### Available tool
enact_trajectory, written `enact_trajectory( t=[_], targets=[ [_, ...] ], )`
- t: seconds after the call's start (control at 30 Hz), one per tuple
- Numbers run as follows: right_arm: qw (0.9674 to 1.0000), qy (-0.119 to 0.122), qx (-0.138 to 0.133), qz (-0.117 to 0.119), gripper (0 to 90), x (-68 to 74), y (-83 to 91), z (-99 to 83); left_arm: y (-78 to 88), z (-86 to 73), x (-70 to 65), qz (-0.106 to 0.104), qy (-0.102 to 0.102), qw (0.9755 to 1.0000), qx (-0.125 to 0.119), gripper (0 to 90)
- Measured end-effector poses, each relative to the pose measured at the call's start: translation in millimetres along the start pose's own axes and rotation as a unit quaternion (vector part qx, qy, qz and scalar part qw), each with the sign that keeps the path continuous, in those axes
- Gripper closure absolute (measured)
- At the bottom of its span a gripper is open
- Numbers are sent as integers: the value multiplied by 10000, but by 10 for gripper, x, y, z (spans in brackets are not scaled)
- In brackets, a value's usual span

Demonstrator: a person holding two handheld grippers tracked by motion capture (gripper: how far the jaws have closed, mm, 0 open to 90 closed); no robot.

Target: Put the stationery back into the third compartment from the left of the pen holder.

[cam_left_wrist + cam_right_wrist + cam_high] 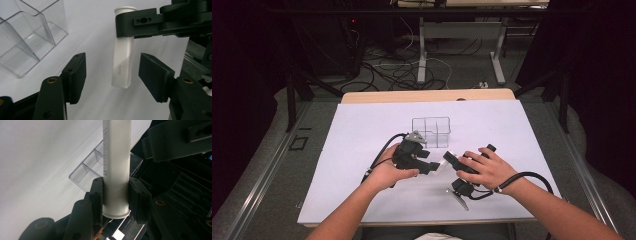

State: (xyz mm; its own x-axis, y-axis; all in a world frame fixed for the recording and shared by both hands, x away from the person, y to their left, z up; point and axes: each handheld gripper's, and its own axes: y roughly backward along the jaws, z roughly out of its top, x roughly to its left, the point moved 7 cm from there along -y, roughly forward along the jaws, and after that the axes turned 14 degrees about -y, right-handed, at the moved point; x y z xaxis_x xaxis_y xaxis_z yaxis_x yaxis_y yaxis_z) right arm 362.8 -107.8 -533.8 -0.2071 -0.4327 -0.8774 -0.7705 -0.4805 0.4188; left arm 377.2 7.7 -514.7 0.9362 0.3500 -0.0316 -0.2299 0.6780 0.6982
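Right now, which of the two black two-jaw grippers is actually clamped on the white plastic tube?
The right gripper: its pads press the white plastic tube near its cap. The left gripper only brackets the tube's other end, gaps showing both sides.

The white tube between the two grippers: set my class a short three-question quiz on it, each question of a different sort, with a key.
1. True or false: the right gripper is clamped on the white tube.
2. Multiple choice: in the left gripper view, the pads of the left gripper are
A. pressing on the tube
B. either side of the tube, with gaps
C. inside the clear organizer
3. Fill in: the clear organizer stands on the white ____ that covers the table.

Key: 1 true; 2 B; 3 sheet
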Motion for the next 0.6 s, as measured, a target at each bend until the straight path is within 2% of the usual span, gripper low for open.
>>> enact_trajectory(
  t=[0.03, 0.13, 0.2, 0.27, 0.3, 0.33, 0.43, 0.6],
  targets=[
    [9999, -70, 70, 37, 668, 20, 10, -10, -11, 3, -4, -70, -27, 9999, 78, 415],
    [10000, -85, 25, 16, 669, 25, 10, 1, -65, 24, -28, -245, -45, 9995, 174, 430],
    [10000, -91, 8, -5, 669, 23, 12, 7, -105, 30, -44, -395, 22, 9988, 278, 454],
    [10000, -72, -8, -15, 669, 17, 16, 17, -145, 34, -46, -440, 14, 9983, 377, 466],
    [9999, 93, 32, -26, 668, -13, 30, 24, -161, 40, -50, -467, 27, 9981, 403, 482],
    [9997, 161, 196, 55, 668, -13, 51, 18, -173, 47, -55, -479, 27, 9979, 427, 495],
    [9999, 129, 29, -15, 668, -6, 35, 35, -204, 63, -75, -572, 9, 9971, 497, 527],
    [9999, 116, -23, -41, 669, -5, 37, 55, -252, 87, -95, -627, -12, 9962, 608, 582]
  ],
)
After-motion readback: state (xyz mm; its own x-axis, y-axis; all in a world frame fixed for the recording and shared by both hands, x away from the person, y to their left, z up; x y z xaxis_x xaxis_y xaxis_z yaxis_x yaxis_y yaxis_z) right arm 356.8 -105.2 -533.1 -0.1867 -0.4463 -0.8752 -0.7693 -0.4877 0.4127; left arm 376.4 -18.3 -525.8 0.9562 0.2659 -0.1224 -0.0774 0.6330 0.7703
